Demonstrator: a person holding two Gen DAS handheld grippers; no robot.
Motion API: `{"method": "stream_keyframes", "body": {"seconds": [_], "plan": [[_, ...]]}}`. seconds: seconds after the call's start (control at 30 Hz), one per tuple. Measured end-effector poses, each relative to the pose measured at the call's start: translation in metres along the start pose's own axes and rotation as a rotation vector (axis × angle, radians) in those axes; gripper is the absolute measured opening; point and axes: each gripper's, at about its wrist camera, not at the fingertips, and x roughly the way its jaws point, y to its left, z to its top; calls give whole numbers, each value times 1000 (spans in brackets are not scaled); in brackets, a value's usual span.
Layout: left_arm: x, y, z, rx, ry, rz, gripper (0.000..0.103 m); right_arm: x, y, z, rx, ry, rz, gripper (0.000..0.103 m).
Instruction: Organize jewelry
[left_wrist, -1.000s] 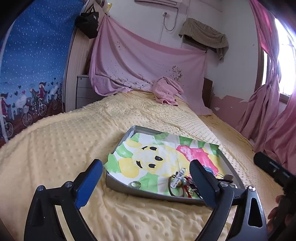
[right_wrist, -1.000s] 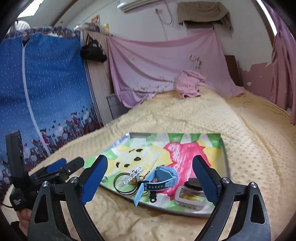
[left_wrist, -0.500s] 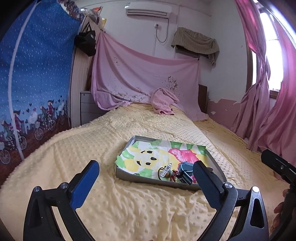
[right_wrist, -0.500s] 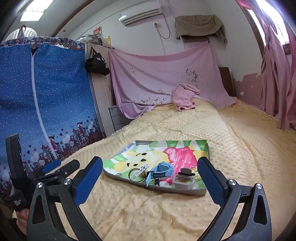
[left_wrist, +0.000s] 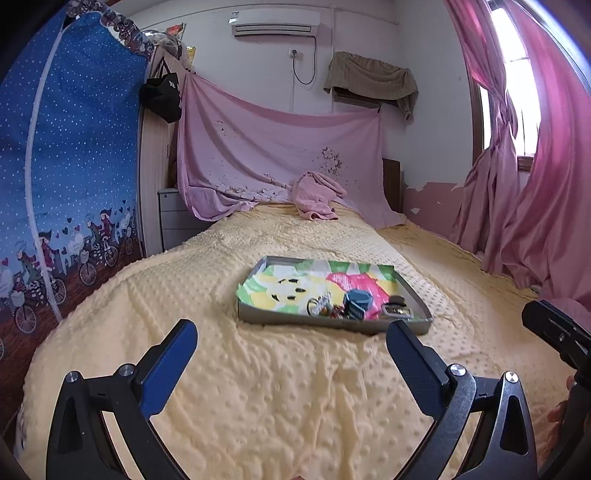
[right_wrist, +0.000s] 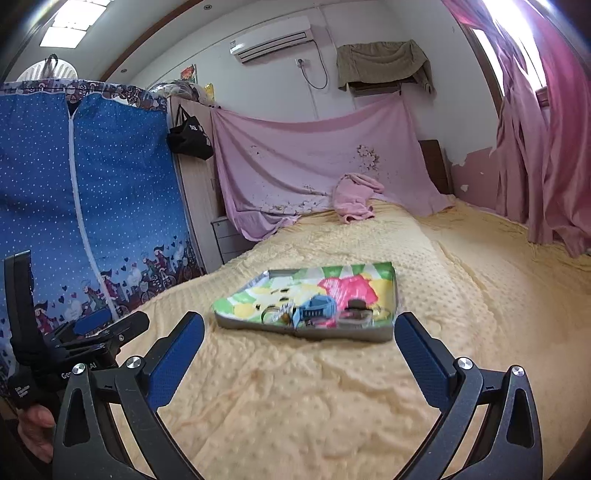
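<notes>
A grey metal tray (left_wrist: 314, 320) (right_wrist: 314, 333) lined with a bright cartoon sheet lies on the yellow dotted bedspread (left_wrist: 288, 398). Along its near side sit a blue watch (left_wrist: 356, 302) (right_wrist: 314, 311), a silver bracelet (left_wrist: 317, 305), a small clear box (right_wrist: 354, 316) and other small pieces bunched together. My left gripper (left_wrist: 291, 332) hangs open over bare bedspread, well short of the tray, with nothing between its blue pads. My right gripper (right_wrist: 299, 325) is open too, equally far back and empty. Each gripper shows at the edge of the other's view.
A crumpled pink cloth (left_wrist: 317, 199) lies at the head of the bed under a hung pink sheet. A blue fabric wardrobe (right_wrist: 92, 206) and a grey drawer unit (left_wrist: 177, 218) stand to the left. Pink curtains (left_wrist: 535, 206) hang on the right.
Both grippers have pulled back from the tray, which now looks smaller and farther off. Their jaws have spread a little wider. The jewelry stays in the tray.
</notes>
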Motion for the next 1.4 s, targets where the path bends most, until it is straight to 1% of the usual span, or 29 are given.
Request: {"method": "stream_keyframes", "body": {"seconds": [0.17,0.3,0.4,0.5,0.7,0.83,1.13,1.4], "plan": [[-16,-3,-21,21,16,14,103,-18,1,-25,-6,26,-11,102],[-23,-1,-38,35,34,34,103,-23,5,-45,-19,46,-37,102],[-29,7,-52,16,37,42,103,-27,9,-56,-39,40,-72,102],[-34,12,-62,-5,33,46,103,-32,13,-64,-55,18,-126,102],[-40,17,-76,-19,14,66,103,-34,17,-69,-80,5,-209,102],[-41,14,-81,3,10,85,103,-34,23,-71,-111,7,-233,102],[-42,7,-84,37,5,90,103,-33,13,-73,-78,20,-236,102],[-42,7,-83,34,7,88,103,-31,14,-75,-84,19,-239,102]]}}
